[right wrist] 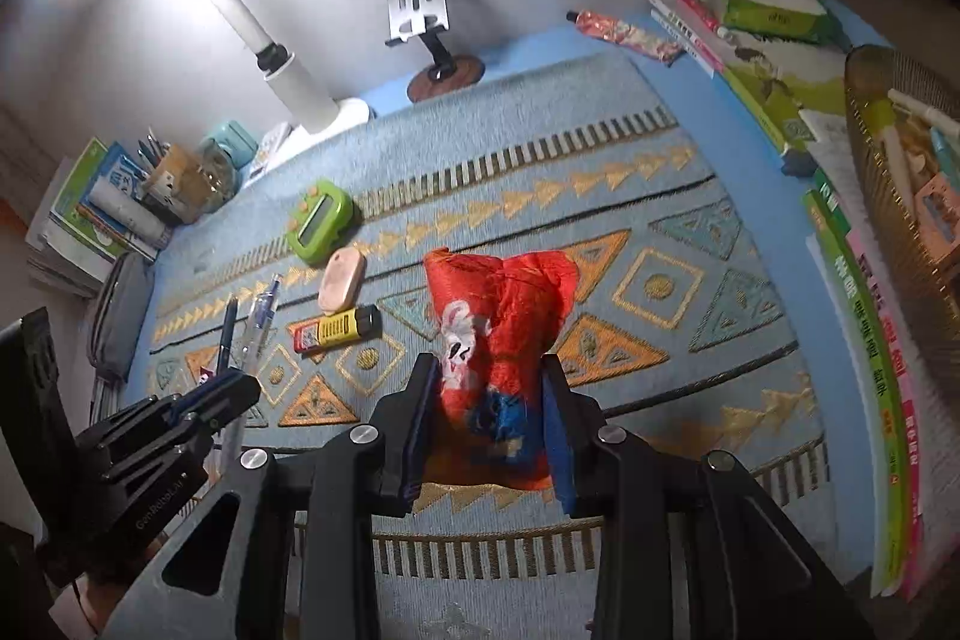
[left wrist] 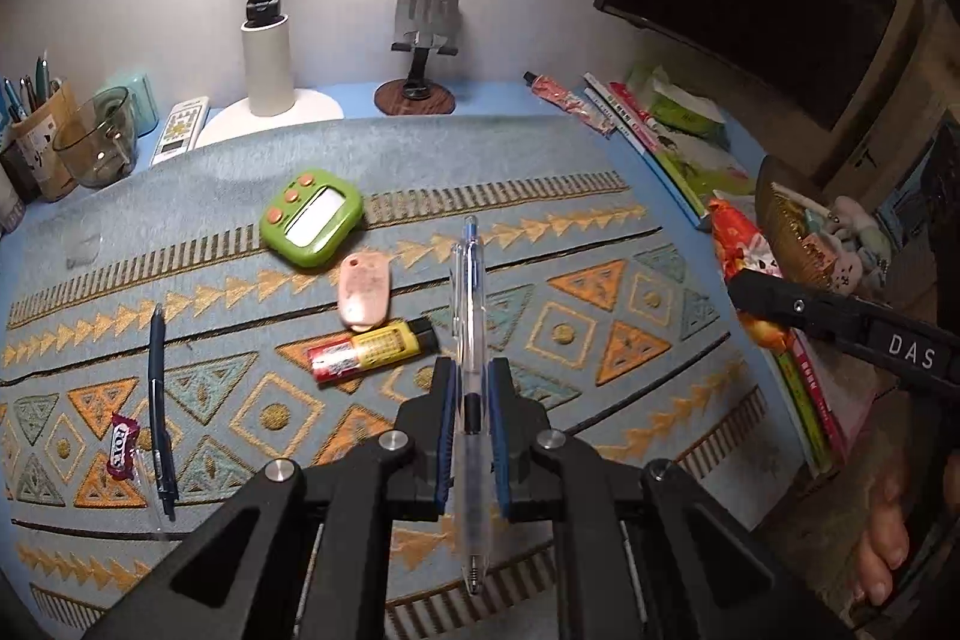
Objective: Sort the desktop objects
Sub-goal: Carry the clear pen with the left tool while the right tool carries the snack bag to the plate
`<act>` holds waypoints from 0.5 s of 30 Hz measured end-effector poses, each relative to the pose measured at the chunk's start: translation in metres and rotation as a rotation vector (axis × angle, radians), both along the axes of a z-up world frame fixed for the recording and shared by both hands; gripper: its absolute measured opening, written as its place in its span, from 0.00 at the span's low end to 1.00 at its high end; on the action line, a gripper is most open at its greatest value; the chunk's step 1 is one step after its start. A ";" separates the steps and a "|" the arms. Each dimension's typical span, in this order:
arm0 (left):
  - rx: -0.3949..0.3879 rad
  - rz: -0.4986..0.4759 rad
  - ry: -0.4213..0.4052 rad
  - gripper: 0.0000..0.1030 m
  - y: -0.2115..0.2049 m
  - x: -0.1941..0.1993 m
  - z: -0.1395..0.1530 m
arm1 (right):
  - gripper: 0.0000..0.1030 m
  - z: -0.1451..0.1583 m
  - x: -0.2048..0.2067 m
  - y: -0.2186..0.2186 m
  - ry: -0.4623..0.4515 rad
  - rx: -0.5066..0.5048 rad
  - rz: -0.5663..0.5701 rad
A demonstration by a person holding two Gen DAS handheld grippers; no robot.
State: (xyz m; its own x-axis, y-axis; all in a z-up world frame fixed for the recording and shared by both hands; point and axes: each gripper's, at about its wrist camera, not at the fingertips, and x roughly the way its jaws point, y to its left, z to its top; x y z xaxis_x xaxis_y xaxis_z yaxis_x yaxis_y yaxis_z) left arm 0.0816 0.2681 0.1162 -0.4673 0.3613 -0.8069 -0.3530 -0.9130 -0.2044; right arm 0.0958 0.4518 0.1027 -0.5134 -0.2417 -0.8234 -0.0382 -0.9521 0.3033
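Left gripper: clamped on a clear pen, held above the patterned mat, tip pointing near.
Right gripper: grasping a red snack bag, lifted over the mat's right half.
On the mat: green timer far left, pink eraser, yellow lighter, dark pen, candy near left.

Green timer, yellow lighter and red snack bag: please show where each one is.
green timer (left wrist: 312, 217): left wrist view, on its white screen.
yellow lighter (left wrist: 384, 347): left wrist view, on its yellow body.
red snack bag (right wrist: 501, 334): right wrist view, on its printed front.
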 end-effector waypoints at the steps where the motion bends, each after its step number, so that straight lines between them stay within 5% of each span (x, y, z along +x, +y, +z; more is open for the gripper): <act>1: 0.007 -0.009 0.015 0.08 0.010 -0.001 0.007 | 0.33 0.008 -0.001 0.007 0.019 -0.003 -0.003; 15: 0.191 -0.196 0.066 0.08 0.159 -0.013 0.068 | 0.33 0.086 0.023 0.138 0.178 0.004 -0.131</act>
